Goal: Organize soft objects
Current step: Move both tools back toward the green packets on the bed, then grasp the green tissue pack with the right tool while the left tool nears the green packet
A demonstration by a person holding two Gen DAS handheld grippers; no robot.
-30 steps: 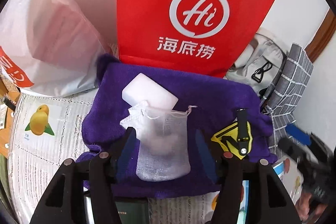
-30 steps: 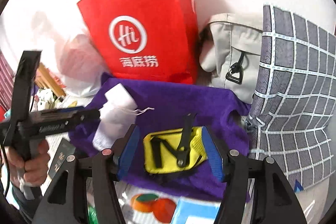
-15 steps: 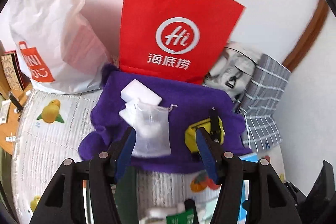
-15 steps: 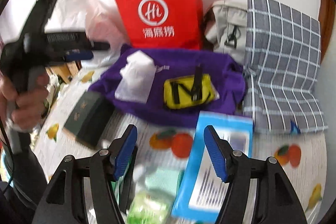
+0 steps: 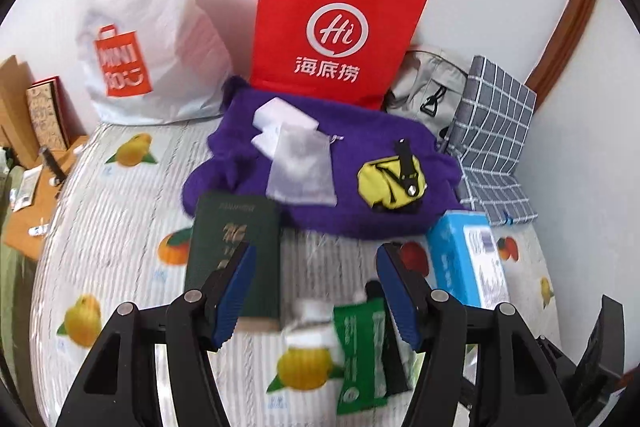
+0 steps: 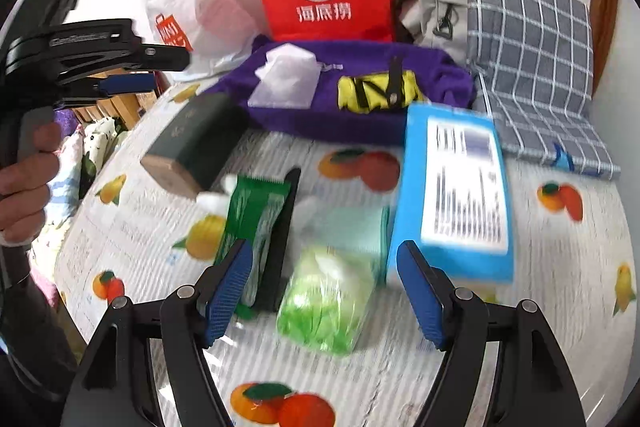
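Left gripper (image 5: 312,267) hangs over the fruit-print tablecloth on the table (image 5: 112,227), jaws parted and opening, nothing between the blue pads; its one pad overlaps the dark green hardcover book (image 5: 234,227) in view, contact not clear. Right gripper (image 6: 324,279) also empty, jaws spreading wider, poised above a clear packet of light green stuff (image 6: 326,303) that sits between its fingers but is not pressed (blurry, contents not readable). Soft things sit at the far side: purple fuzzy cloth (image 5: 360,203) spread flat in front of the red paper shopping bag with white logo (image 5: 336,23), and on that cloth a white mesh drawstring pouch (image 5: 300,167) partly over a white foam block (image 5: 286,113), plus a yellow folded pouch with black strap (image 5: 392,181) to their right. Grey checked fabric (image 6: 532,59) leans against the wall at right, a grey canvas bag (image 6: 432,3) beside it. Nearer: blue box with white label (image 6: 456,195), green snack wrapper (image 6: 256,223), white plastic bag with orange print (image 5: 140,39) far left. In the right wrist view, a hand (image 6: 24,187) grips the left tool's handle.
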